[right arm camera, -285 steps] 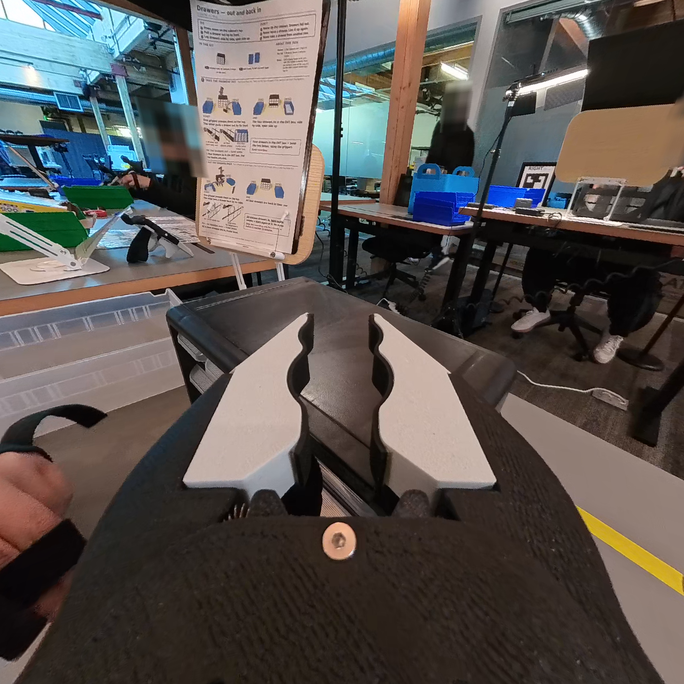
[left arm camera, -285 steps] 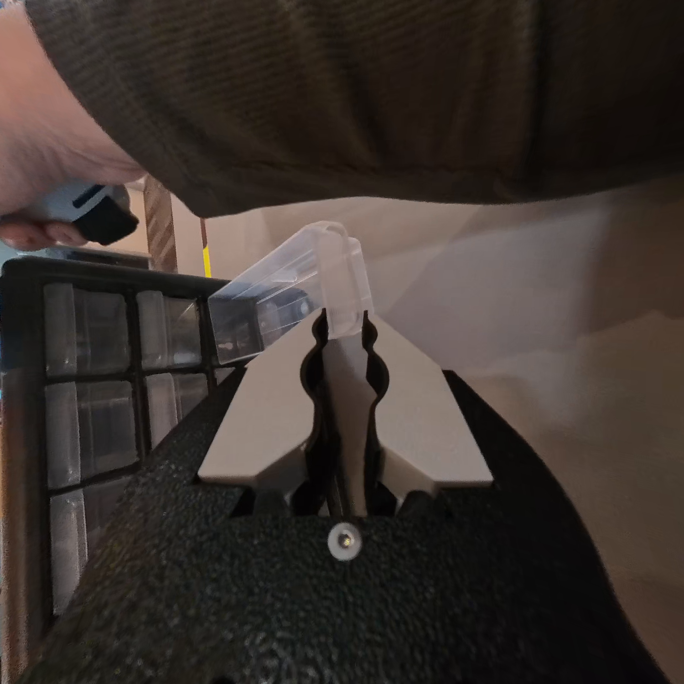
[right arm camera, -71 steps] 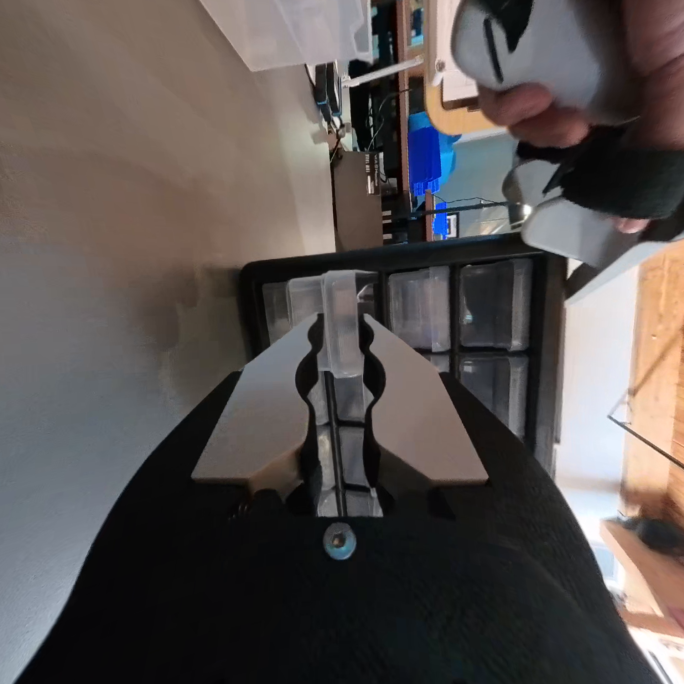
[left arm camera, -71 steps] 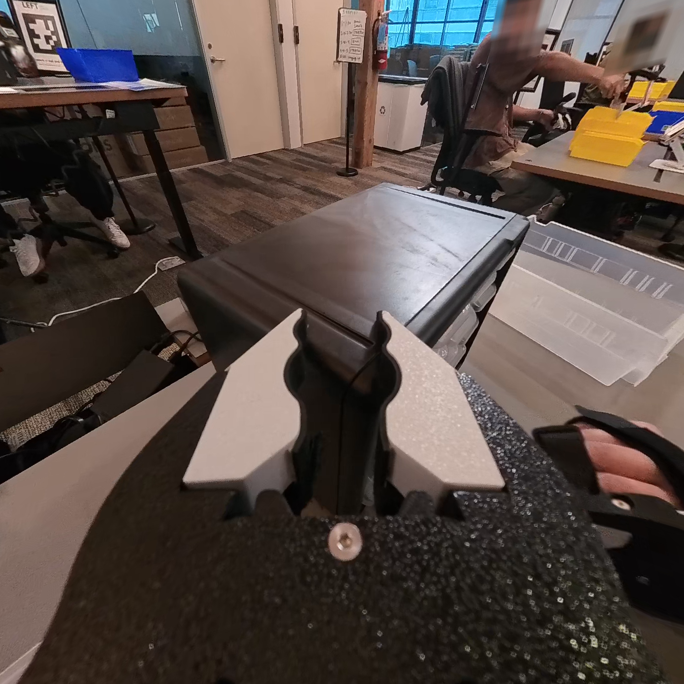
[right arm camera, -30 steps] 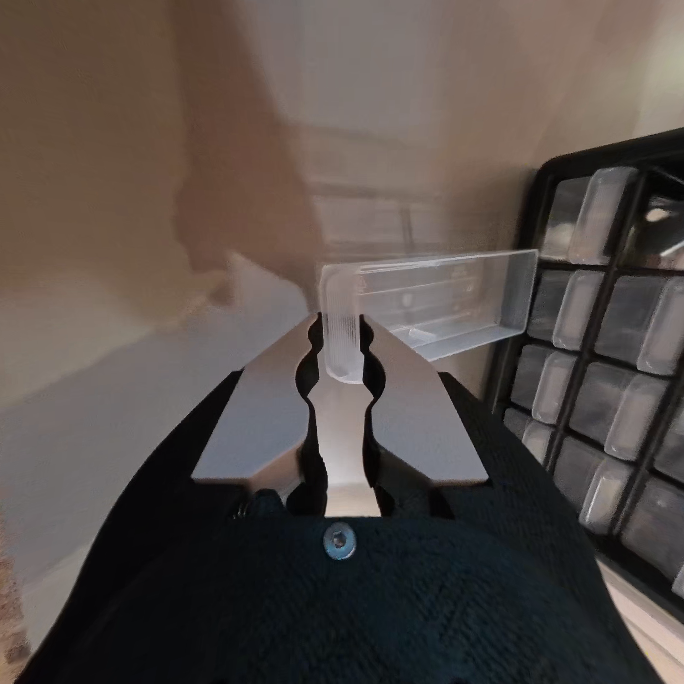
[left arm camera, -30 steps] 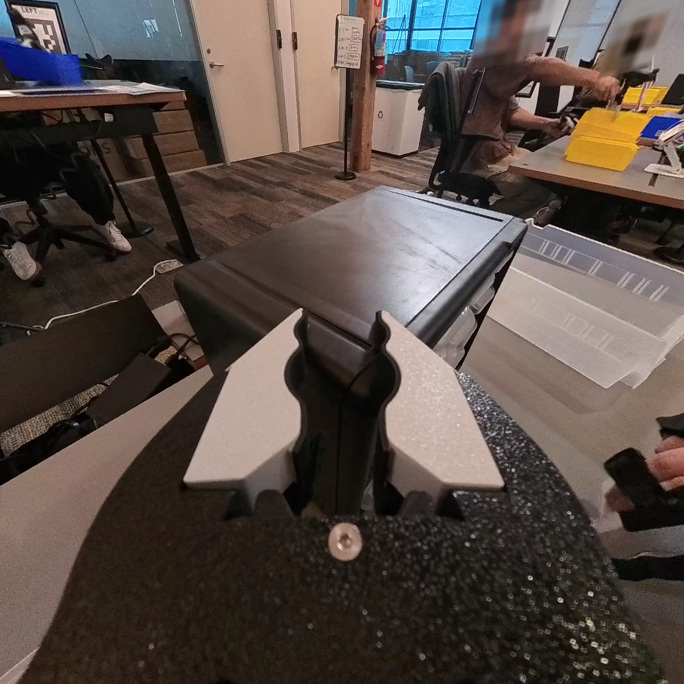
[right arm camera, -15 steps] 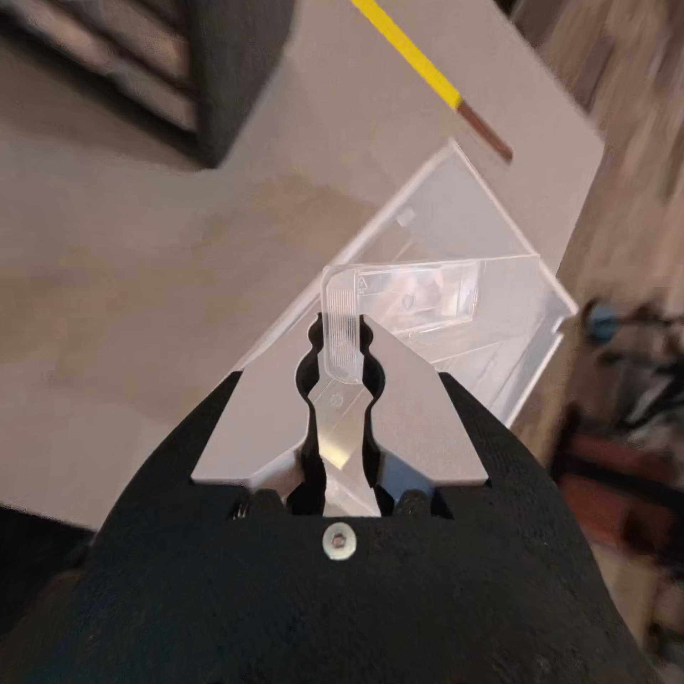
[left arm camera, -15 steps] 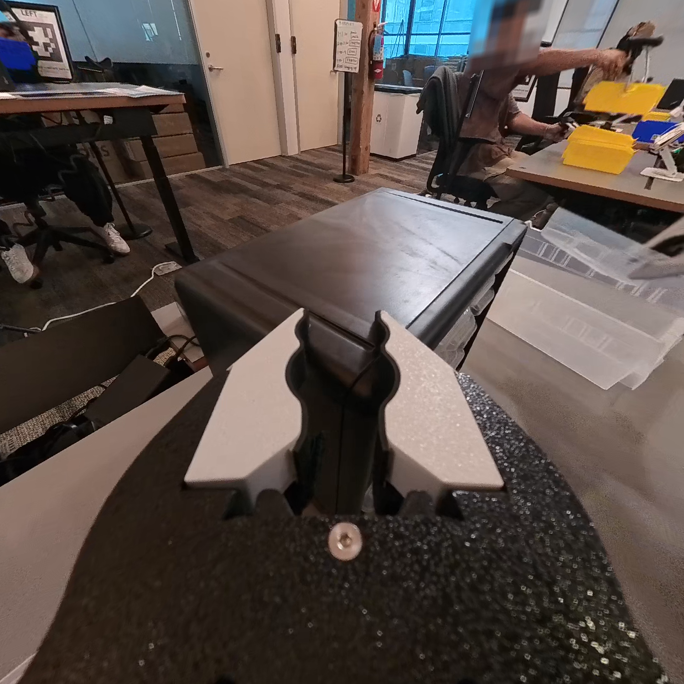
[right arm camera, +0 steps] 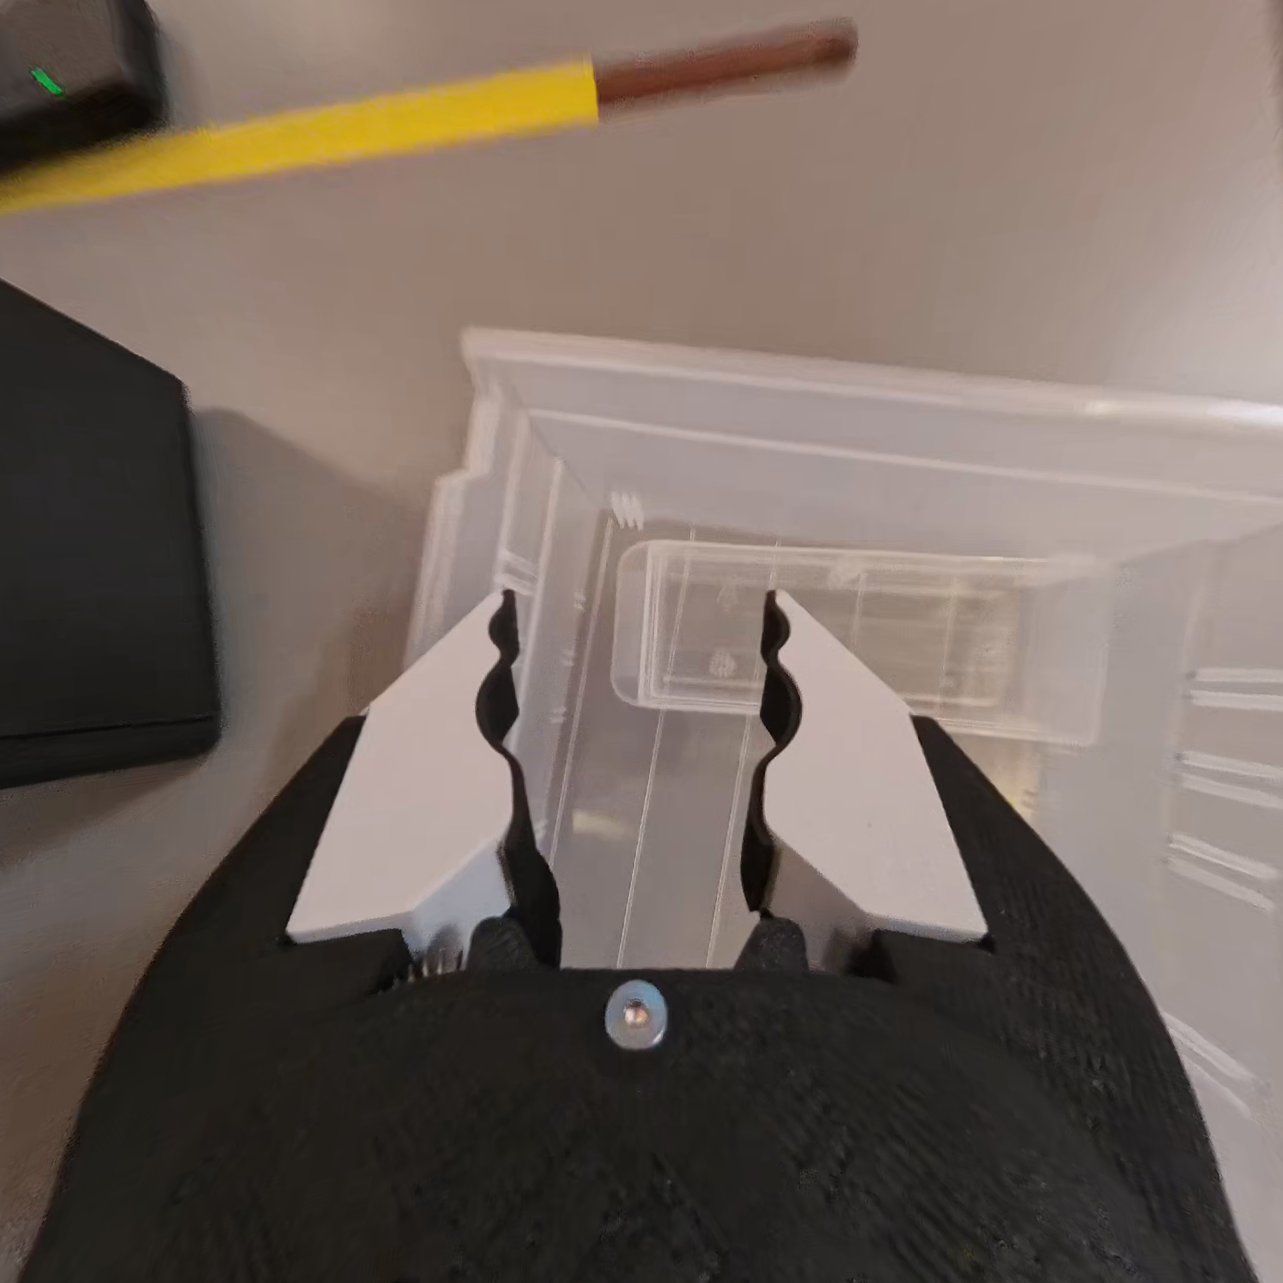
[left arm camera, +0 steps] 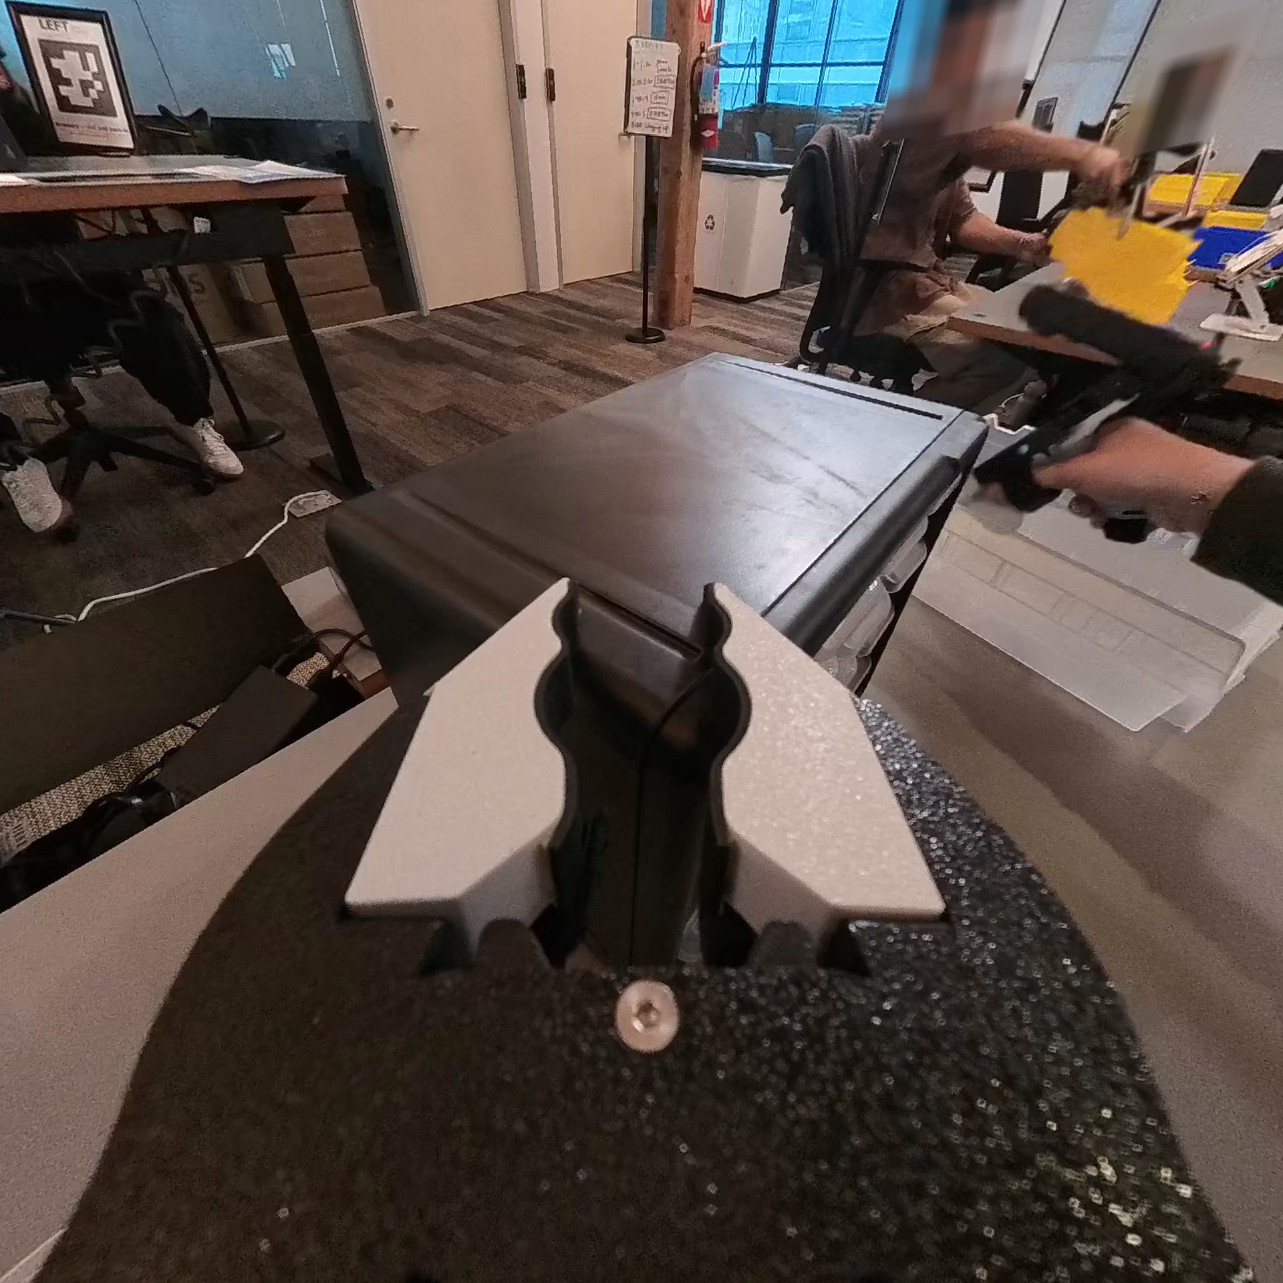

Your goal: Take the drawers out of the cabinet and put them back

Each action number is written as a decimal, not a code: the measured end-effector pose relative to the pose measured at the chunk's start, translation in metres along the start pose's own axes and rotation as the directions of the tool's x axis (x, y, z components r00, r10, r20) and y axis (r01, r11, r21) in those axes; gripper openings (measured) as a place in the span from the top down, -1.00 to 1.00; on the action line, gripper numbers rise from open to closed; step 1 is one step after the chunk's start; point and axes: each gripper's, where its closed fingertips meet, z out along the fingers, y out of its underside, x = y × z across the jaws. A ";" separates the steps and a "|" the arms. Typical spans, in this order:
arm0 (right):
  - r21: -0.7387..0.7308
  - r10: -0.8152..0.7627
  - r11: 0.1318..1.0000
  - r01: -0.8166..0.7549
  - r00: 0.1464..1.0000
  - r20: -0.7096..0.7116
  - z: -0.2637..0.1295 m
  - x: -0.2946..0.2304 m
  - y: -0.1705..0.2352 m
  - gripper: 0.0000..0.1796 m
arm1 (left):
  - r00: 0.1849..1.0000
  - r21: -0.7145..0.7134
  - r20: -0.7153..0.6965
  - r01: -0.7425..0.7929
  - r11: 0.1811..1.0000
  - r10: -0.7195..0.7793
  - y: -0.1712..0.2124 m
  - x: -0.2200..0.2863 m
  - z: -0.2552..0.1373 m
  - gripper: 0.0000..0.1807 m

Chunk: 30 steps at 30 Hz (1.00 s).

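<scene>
The black drawer cabinet stands on the grey table, its clear drawer fronts facing right. My left gripper is closed around the cabinet's near top edge, which sits between the fingers. My right gripper is open and empty, hovering over a clear plastic bin. A small clear drawer lies inside that bin, just beyond the fingertips. In the left wrist view the right gripper shows in a hand to the right of the cabinet, above the bin.
The cabinet's side is left of the bin. A yellow and brown tape line marks the floor past the table edge. Beyond the table are desks, a seated person and a dark panel at left.
My right gripper carried the clear drawer from the cabinet to over the bin, then opened and let it go; the drawer now lies in the bin. My left gripper has not moved.
</scene>
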 end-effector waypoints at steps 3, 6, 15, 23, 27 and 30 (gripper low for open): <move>0.275 -0.106 0.954 0.116 0.993 -0.050 -0.057 -0.024 -0.028 0.21 | 1.000 0.000 -0.002 0.000 1.000 0.000 0.000 0.000 0.000 0.63; 0.497 -0.288 0.813 0.304 0.951 -0.110 -0.113 -0.081 -0.032 0.23 | 1.000 0.002 -0.013 0.007 1.000 -0.007 0.000 0.002 0.003 0.62; 0.383 -0.774 -0.198 0.903 0.096 -0.626 -0.093 -0.318 0.062 0.52 | 1.000 0.000 -0.015 0.009 1.000 -0.009 0.000 0.003 0.005 0.62; 0.084 -0.604 -0.470 0.879 -0.251 -0.757 -0.042 -0.354 0.068 0.67 | 1.000 0.001 -0.017 0.009 1.000 -0.009 0.000 0.004 0.005 0.62; 0.039 -0.569 -0.461 0.887 -0.262 -0.779 -0.035 -0.351 0.059 0.69 | 1.000 0.000 -0.018 0.009 1.000 -0.009 0.000 0.004 0.005 0.62; 0.015 -0.539 -0.466 0.885 -0.270 -0.798 -0.035 -0.354 0.057 0.80 | 1.000 0.000 -0.018 0.010 1.000 -0.010 0.000 0.004 0.005 0.62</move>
